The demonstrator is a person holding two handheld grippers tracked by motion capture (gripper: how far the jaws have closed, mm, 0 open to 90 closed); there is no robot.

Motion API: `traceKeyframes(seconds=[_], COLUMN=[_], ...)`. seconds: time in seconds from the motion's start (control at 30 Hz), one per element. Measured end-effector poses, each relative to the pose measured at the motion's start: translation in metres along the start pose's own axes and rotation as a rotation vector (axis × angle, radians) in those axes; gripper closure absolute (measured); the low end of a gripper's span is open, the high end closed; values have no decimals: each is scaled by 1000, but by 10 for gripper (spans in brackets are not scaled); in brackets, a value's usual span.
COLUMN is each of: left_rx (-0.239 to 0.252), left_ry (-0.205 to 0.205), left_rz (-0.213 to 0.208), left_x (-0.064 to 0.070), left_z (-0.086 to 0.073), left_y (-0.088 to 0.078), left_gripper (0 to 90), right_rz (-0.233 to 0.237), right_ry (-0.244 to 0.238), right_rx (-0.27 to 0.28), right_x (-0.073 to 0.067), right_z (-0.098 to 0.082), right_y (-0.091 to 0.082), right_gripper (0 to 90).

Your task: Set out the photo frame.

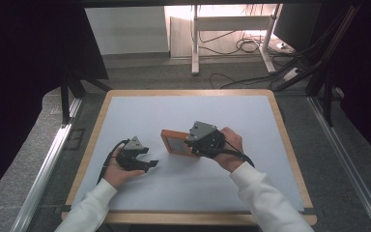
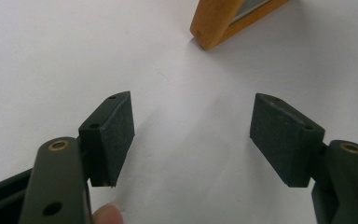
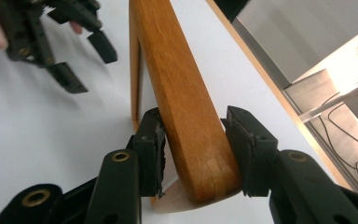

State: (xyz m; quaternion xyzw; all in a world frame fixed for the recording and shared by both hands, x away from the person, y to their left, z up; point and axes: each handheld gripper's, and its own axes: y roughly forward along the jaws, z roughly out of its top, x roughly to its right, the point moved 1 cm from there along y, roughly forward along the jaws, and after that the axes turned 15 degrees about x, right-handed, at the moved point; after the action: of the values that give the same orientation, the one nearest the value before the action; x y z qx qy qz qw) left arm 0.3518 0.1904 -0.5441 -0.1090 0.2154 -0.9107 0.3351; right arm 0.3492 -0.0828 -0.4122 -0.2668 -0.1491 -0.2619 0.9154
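A wooden picture frame point(image 1: 174, 141) lies near the middle of the white table top, tilted, with its near corner point(image 2: 213, 29) resting on the surface. My right gripper point(image 1: 191, 145) reaches over the frame's right edge. In the right gripper view this gripper point(image 3: 193, 140) has a thick wooden bar of the frame point(image 3: 182, 84) between its jaws, and both pads lie against the bar's sides. My left gripper point(image 1: 150, 163) rests low on the table to the left of the frame, apart from it. Its jaws point(image 2: 191, 135) stand wide with nothing between them. The left gripper point(image 3: 77, 51) also shows beyond the frame.
The white surface point(image 1: 183, 183) sits on a wood-edged table point(image 1: 290, 159). Dark curtains hang on both sides, metal rails point(image 1: 43, 169) run along the floor, and a desk frame with cables point(image 1: 241, 46) stands beyond the far edge.
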Motion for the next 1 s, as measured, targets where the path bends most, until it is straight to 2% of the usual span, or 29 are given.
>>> traceKeyframes(seconds=[0.2, 0.7, 1.0], left_rx=[-2, -12, -12], left_ry=[1, 9, 12], left_rz=[-4, -13, -15], left_x=[1, 1, 2], left_z=[0, -1, -1], left_y=[0, 2, 4], left_gripper=[301, 294, 293], right_rz=[-21, -68, -79], right_ry=[29, 101, 156], right_rx=[3, -30, -38], right_x=[13, 39, 54], right_z=[1, -5, -11], right_y=[7, 22, 32], right_gripper=[560, 485, 428])
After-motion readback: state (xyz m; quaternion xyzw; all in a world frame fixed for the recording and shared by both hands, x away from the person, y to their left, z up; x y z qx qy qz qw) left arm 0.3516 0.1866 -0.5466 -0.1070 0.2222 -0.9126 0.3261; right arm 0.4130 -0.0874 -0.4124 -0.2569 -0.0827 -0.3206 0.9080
